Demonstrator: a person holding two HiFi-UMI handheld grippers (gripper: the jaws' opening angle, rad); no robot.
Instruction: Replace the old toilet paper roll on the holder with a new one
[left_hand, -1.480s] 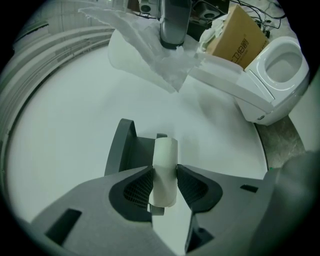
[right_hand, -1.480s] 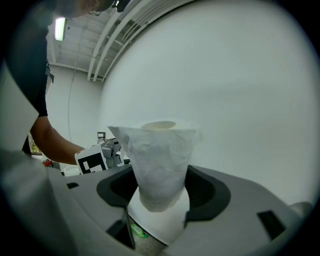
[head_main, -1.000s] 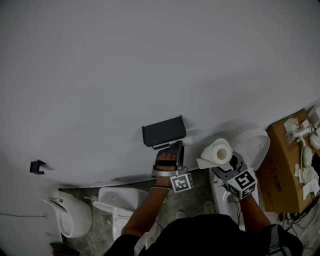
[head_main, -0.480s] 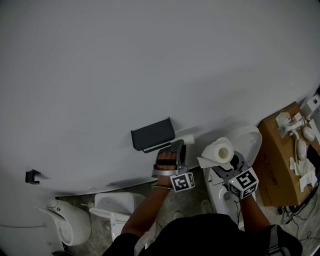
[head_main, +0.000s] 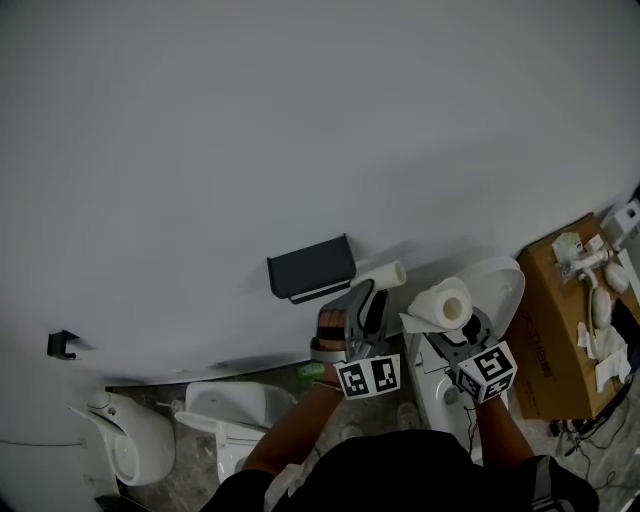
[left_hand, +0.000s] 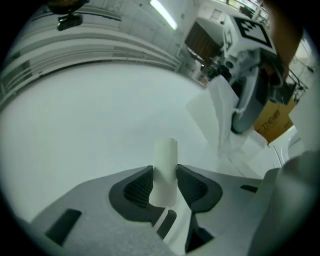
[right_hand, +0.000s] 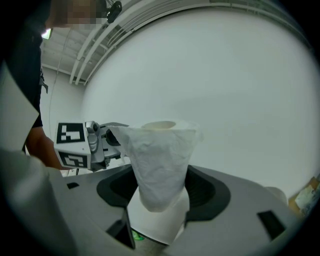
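My left gripper (head_main: 366, 303) is shut on the old roll's bare whitish cardboard tube (head_main: 381, 276), held just right of the dark wall holder (head_main: 311, 267) and clear of it. In the left gripper view the tube (left_hand: 165, 170) stands pinched between the two pads of that gripper (left_hand: 165, 181). My right gripper (head_main: 455, 330) is shut on a new white toilet paper roll (head_main: 443, 305) with a loose sheet hanging down. In the right gripper view the roll (right_hand: 161, 160) fills the gap of the right gripper (right_hand: 160, 194).
A white toilet (head_main: 503, 283) stands below the right gripper, with a cardboard box (head_main: 562, 330) of fittings further right. Another toilet (head_main: 232, 412) and a white fixture (head_main: 128, 440) sit at lower left. A small black hook (head_main: 60, 344) is on the grey wall.
My left gripper has risen and rolled, and the tube has come off the holder's right end and now tilts up to the right. The right gripper and its roll have hardly moved.
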